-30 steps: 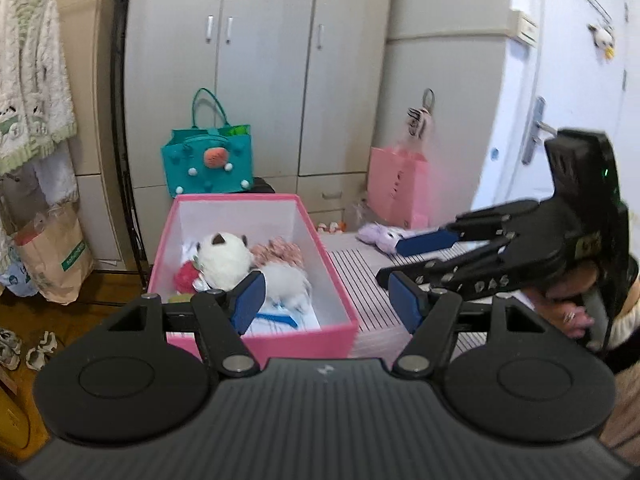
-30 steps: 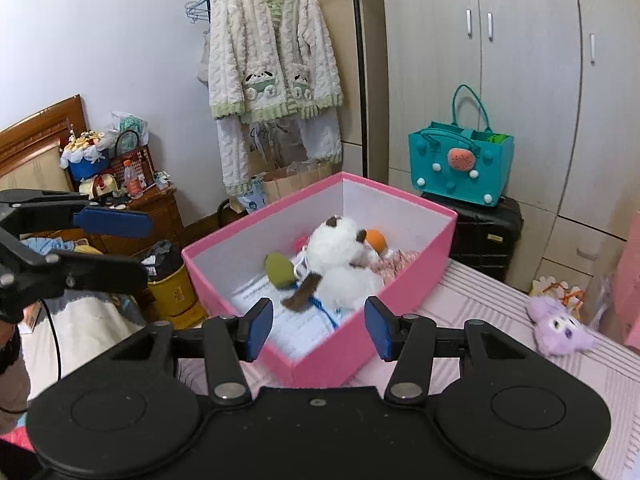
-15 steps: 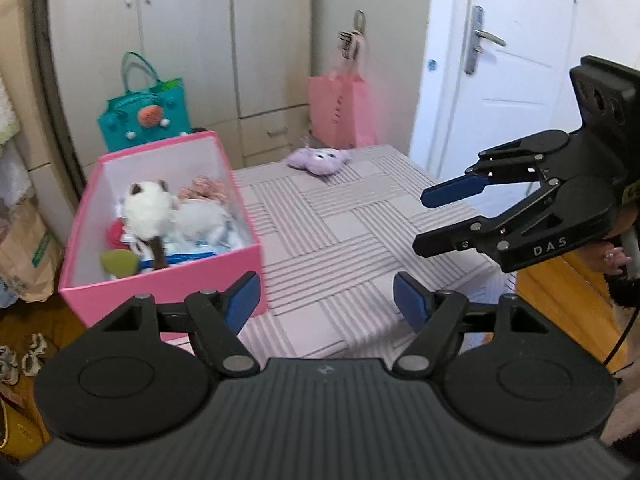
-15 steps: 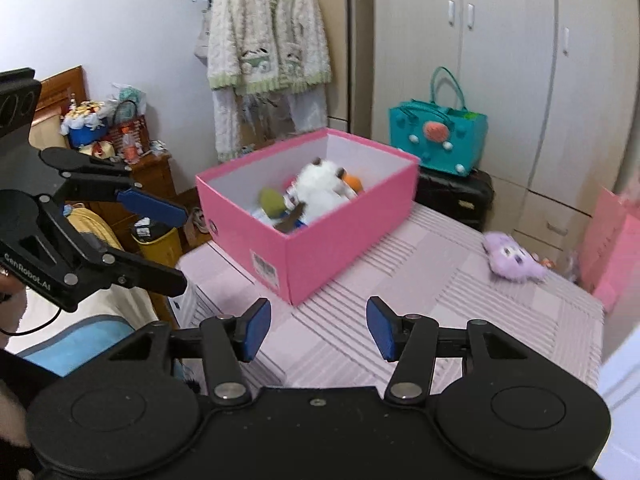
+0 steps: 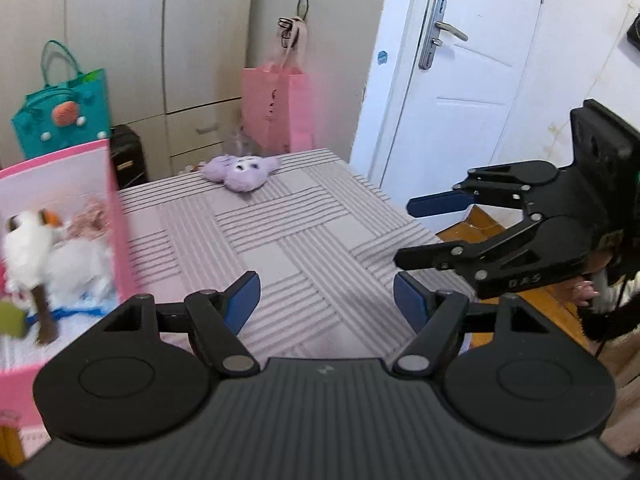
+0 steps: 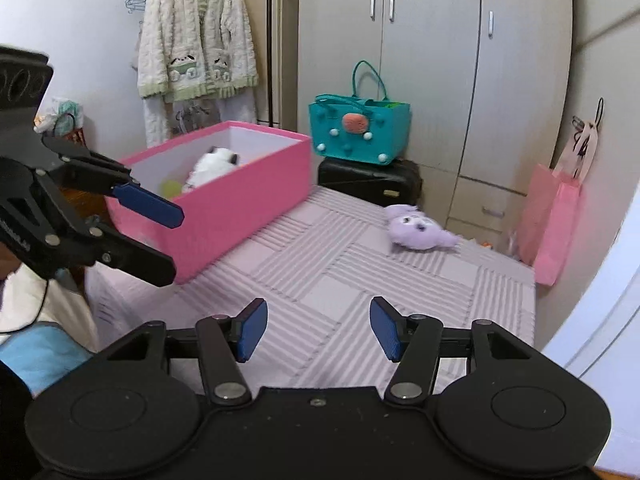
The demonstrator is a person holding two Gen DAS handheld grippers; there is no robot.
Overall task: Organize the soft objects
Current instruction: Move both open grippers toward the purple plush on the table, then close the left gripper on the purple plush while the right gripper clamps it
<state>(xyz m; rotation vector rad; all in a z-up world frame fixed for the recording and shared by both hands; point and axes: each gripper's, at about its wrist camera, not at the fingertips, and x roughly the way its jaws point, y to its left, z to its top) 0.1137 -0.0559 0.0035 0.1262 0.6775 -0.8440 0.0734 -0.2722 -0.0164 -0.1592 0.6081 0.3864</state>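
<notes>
A purple plush toy (image 5: pixel 240 170) (image 6: pixel 418 230) lies alone near the far edge of the striped mat (image 5: pixel 304 240) (image 6: pixel 340 280). The pink box (image 5: pixel 118 220) (image 6: pixel 232 216) stands at the mat's left and holds a white plush (image 5: pixel 24 240) (image 6: pixel 212 164) and other soft toys. My left gripper (image 5: pixel 326 300) (image 6: pixel 175 243) is open over the mat beside the box, with nothing in it. My right gripper (image 6: pixel 319 328) (image 5: pixel 405 232) hovers over the mat's right side. Its jaws are opening with nothing between them. The purple toy lies well ahead of both.
A teal bag (image 6: pixel 360 130) sits on a black case (image 6: pixel 370 180) behind the mat. A pink paper bag (image 5: pixel 276 108) (image 6: pixel 554 216) stands by the wardrobe. A white door (image 5: pixel 452 92) is at the right, and a knitted cardigan (image 6: pixel 196 48) hangs at the left.
Both grippers swung away from above the pink box and out over the mat. The box slid to the left of both views, and the purple toy now lies ahead. Both jaws stand a little wider.
</notes>
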